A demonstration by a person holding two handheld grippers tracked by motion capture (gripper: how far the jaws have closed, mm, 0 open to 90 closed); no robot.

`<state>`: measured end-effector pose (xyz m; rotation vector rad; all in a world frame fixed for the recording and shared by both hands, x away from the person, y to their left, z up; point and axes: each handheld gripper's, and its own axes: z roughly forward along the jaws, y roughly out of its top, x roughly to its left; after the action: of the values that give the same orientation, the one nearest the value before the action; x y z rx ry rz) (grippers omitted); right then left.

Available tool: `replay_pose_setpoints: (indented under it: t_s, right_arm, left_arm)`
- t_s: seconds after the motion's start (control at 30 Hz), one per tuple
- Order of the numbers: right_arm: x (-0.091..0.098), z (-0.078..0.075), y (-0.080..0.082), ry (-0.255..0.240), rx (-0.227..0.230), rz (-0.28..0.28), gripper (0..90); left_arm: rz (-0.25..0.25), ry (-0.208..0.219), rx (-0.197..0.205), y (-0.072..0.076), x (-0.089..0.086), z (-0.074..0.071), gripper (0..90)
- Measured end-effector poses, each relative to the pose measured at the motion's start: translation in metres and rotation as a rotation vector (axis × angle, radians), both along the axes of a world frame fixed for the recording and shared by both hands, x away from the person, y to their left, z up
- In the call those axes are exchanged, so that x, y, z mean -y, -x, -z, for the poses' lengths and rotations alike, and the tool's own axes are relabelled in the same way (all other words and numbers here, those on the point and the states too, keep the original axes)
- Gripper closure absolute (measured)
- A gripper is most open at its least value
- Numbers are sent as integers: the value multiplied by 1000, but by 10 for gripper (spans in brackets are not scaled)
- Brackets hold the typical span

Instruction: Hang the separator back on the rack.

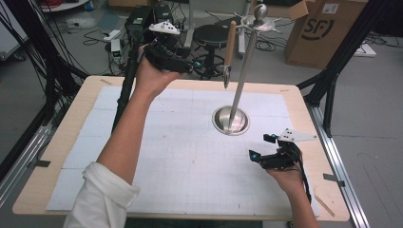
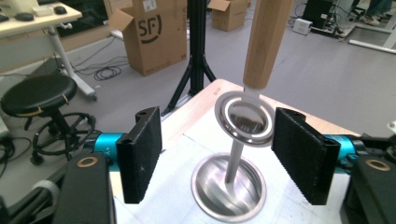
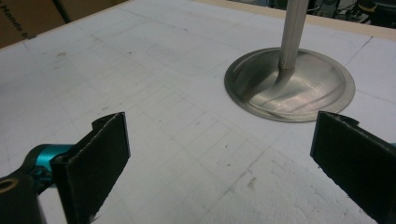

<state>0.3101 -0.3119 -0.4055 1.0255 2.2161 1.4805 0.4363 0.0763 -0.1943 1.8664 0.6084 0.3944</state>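
Metal stand [image 1: 241,71] upright near the middle of the bench [image 1: 57,142], round base [image 1: 231,119] flat on the white gridded mat [image 1: 190,161], hooks at the top of the pole. Wooden-handled utensil [image 1: 229,47] hanging from one hook, handle up, small round metal head [image 2: 246,118] down, clear of the mat and well above the base; hung that way, probably, to leave the head free to be reached from the side.

Left gripper [image 1: 190,65] raised at the far edge of the bench, level with the utensil's lower end and just beside it. Jaws wide apart, nothing held; in the left gripper view, round head seen between the two pads but touching neither, nearer the right-hand one. Likely lined up for a grasp on the head or the neck just under the handle.

Right gripper [image 1: 261,149] low over the mat near the base, on the person's side. Jaws likewise spread wide, empty, pointed toward the base and pole foot, touching nothing; apparently waiting.
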Motion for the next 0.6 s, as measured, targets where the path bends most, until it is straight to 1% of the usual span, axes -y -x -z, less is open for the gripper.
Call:
replay_pose_setpoints:
  t_s: [0.13, 0.27, 0.37, 0.4, 0.47, 0.6]
  right_arm:
    - [-1, 1, -1, 6, -1, -2, 33]
    - [0, 1, 0, 8, -1, -2, 33]
    - [0, 0, 0, 2, -2, -1, 33]
    - [0, 0, 0, 3, 3, -1, 33]
    - [0, 0, -1, 0, -2, 1, 33]
    - [0, 1, -2, 2, -2, -2, 33]
  left_arm:
    - [0, 20, -5, 6, -14, 8, 297]
    - [-13, 43, -5, 14, -35, 15, 272]
    - [-33, 49, -16, 19, -52, 22, 261]
    - [-36, 50, -18, 20, -58, 24, 259]
    - [-49, 60, -18, 25, -68, 28, 256]
    - [-57, 53, -20, 33, -84, 34, 243]
